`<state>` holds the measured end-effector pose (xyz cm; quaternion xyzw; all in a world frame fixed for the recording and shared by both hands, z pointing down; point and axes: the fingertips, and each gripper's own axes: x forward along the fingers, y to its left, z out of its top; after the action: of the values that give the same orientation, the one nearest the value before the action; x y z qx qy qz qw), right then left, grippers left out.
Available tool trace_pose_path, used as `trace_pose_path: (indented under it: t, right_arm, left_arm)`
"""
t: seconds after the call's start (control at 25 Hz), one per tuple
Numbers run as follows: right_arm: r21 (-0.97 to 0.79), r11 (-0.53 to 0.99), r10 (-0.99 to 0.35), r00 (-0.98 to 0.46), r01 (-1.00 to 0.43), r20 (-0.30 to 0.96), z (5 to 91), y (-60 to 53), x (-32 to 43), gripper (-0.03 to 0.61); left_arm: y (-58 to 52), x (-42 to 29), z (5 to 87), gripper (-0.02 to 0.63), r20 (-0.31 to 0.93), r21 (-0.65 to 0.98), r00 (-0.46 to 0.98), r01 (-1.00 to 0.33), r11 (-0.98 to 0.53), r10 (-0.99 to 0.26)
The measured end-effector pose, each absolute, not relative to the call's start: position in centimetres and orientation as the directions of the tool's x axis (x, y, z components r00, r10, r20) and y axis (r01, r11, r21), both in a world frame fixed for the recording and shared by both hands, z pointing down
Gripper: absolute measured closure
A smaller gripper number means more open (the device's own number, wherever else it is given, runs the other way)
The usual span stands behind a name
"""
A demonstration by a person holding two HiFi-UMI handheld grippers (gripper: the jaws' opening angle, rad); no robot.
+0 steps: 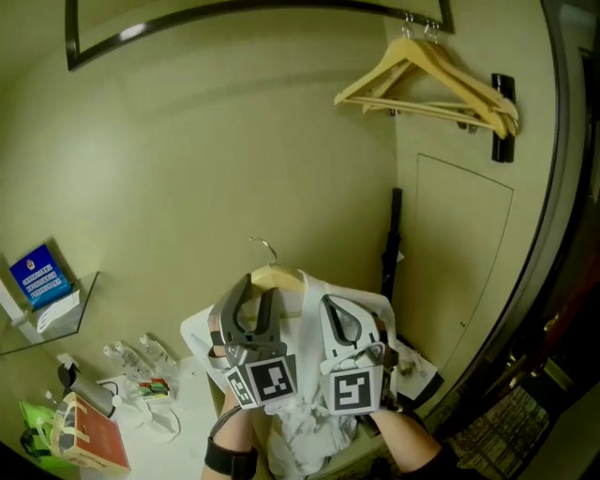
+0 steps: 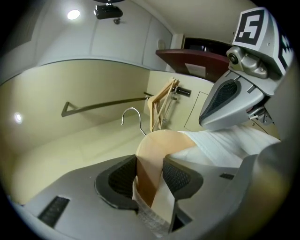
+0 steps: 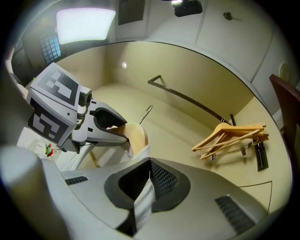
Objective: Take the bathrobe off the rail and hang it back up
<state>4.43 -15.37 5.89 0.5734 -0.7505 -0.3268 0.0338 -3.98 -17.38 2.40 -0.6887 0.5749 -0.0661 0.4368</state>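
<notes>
The white bathrobe [image 1: 309,422] hangs on a wooden hanger [image 1: 277,277] held up between both grippers, below the dark rail [image 1: 234,11]. My left gripper [image 1: 255,292] is shut on the hanger's shoulder [image 2: 157,150] along with a fold of robe cloth. My right gripper [image 1: 352,309] is shut on a strip of the robe's white fabric [image 3: 144,199]. The hanger's metal hook [image 2: 132,115] points up at the rail [image 2: 108,104] and is apart from it. In the right gripper view the left gripper [image 3: 115,129] sits at the hanger [image 3: 137,136].
Two spare wooden hangers [image 1: 431,80] hang at the rail's right end beside a black bracket [image 1: 503,117]. A glass shelf with a blue box [image 1: 39,277] is at the left. Bottles [image 1: 141,356] and a red-and-white box [image 1: 89,436] lie below. A black umbrella [image 1: 392,244] stands in the corner.
</notes>
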Motion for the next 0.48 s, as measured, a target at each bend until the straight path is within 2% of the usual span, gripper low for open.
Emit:
trace_pose_path:
  t: [0.48]
  right_arm:
    - [0.575, -0.088, -0.823, -0.265, -0.814, -0.502, -6.9, -13.5, 5.9, 0.555]
  left_arm:
    - [-16.7, -1.5, -12.3, 0.440, -0.529, -0.645, 0.431, -0.764, 0.016, -0.731]
